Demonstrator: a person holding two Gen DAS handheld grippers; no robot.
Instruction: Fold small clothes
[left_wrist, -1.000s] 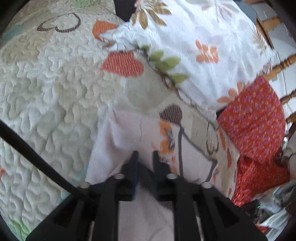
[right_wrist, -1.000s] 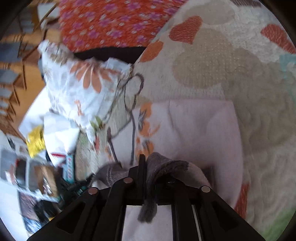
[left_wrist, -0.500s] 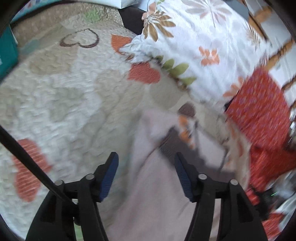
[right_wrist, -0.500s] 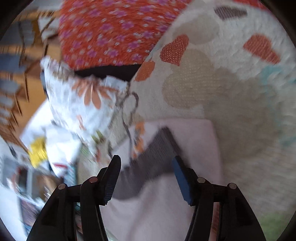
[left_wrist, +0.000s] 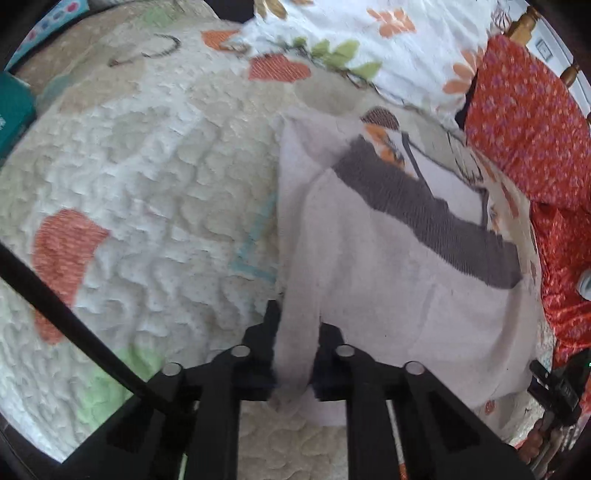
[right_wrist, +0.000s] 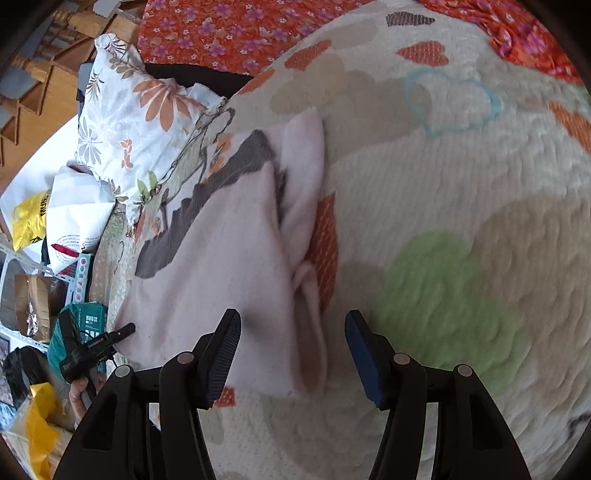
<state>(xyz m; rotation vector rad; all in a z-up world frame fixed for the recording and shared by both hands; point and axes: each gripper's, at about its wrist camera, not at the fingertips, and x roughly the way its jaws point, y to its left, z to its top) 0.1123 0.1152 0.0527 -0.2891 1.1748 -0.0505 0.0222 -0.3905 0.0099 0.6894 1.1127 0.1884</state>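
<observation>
A small pale pink garment (left_wrist: 388, 295) with a dark grey waistband (left_wrist: 424, 206) lies folded on the quilted bedspread (left_wrist: 155, 177). My left gripper (left_wrist: 295, 343) is shut on the garment's near left edge, with cloth pinched between the fingers. In the right wrist view the same garment (right_wrist: 229, 266) lies with its grey band (right_wrist: 207, 195) towards the far left. My right gripper (right_wrist: 293, 332) is open and empty, just above the garment's near folded edge.
A white floral pillow (left_wrist: 369, 40) and an orange floral pillow (left_wrist: 528, 122) lie at the far side of the bed. Bags and boxes (right_wrist: 55, 229) crowd the floor left of the bed. The other hand-held gripper (right_wrist: 88, 350) shows at the left.
Both grippers let go of the garment after laying the waistband half down. The left one then drew back and shut on the near left edge; the right one stays open.
</observation>
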